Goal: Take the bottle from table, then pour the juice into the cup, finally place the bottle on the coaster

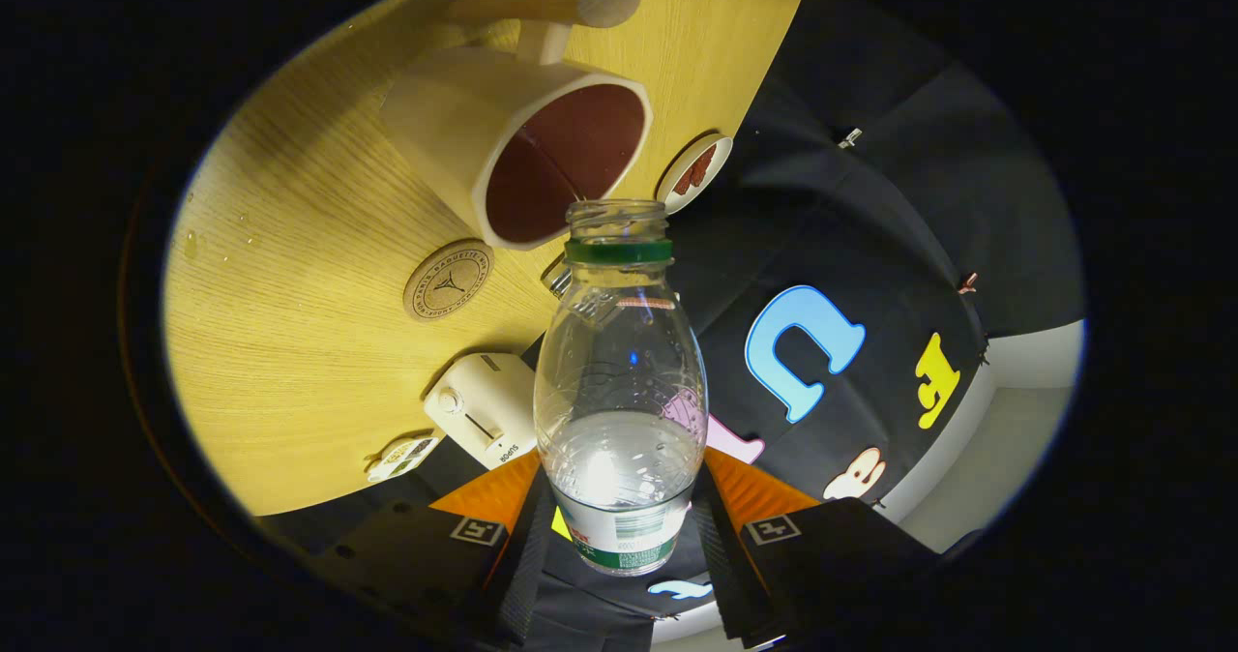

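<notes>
Gripper view: hand-held gripper (619,536) nearest the lens, both fingers (527,555) pressed on the lower body of the bottle (619,391), one each side, clenched on it. Bottle sits between the fingers and runs forward from them, clear plastic, uncapped, green ring at the neck, label at the gripped end. Clear liquid pooled at the gripped end, roughly the lower third; upper part of the bottle is empty.

Whole scene reads tilted. Bottle mouth is just short of the rim of the cup (527,144), pointing at its opening. Cup is cream outside, dark red-brown inside, stands on the wood-grain worktop (309,362), handle on its far side.

Round cork coaster (448,281) with a printed ring lies on the worktop beside the cup base, to the left of the bottle neck, bare. Small round dish (693,172) with a reddish motif sits past the cup at the worktop edge. White boxy device (484,420) at the worktop's edge near the left finger.
</notes>
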`<action>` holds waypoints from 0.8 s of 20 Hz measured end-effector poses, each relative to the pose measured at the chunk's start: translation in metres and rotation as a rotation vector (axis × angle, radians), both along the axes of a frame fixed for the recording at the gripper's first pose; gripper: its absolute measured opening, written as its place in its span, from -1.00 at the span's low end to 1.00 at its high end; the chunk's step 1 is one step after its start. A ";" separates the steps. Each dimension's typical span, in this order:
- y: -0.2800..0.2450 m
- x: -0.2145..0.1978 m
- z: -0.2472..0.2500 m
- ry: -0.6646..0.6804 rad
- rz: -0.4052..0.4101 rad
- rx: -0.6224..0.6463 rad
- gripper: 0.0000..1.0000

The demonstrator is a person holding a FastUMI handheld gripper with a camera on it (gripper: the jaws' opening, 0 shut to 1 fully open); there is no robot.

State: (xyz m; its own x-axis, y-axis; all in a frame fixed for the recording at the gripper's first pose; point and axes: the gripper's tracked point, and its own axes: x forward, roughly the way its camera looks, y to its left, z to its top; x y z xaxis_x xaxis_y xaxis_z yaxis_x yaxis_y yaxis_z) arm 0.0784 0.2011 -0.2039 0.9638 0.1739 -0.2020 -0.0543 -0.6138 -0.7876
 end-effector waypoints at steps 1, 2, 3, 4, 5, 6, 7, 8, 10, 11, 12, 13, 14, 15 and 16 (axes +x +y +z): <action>-0.001 -0.001 0.001 0.000 0.003 -0.003 0.49; -0.002 0.000 0.000 0.001 0.004 -0.005 0.49; -0.003 -0.001 -0.001 0.005 0.005 -0.009 0.49; -0.003 -0.002 -0.002 0.009 0.007 -0.011 0.49; -0.003 -0.004 -0.004 0.010 0.010 -0.014 0.49; -0.004 -0.003 -0.003 0.011 0.011 -0.016 0.49; -0.005 -0.004 -0.004 0.013 0.008 -0.016 0.49; -0.005 -0.003 -0.005 0.016 0.006 -0.013 0.49; -0.008 -0.002 -0.007 0.026 -0.011 0.008 0.49; -0.010 -0.002 -0.007 0.031 -0.021 0.030 0.49; -0.011 -0.001 -0.008 0.037 -0.033 0.063 0.50; -0.014 -0.002 -0.010 0.048 -0.052 0.106 0.49; -0.018 -0.004 -0.011 0.057 -0.069 0.142 0.49; -0.021 -0.004 -0.014 0.069 -0.086 0.176 0.49; -0.023 -0.006 -0.018 0.086 -0.104 0.211 0.50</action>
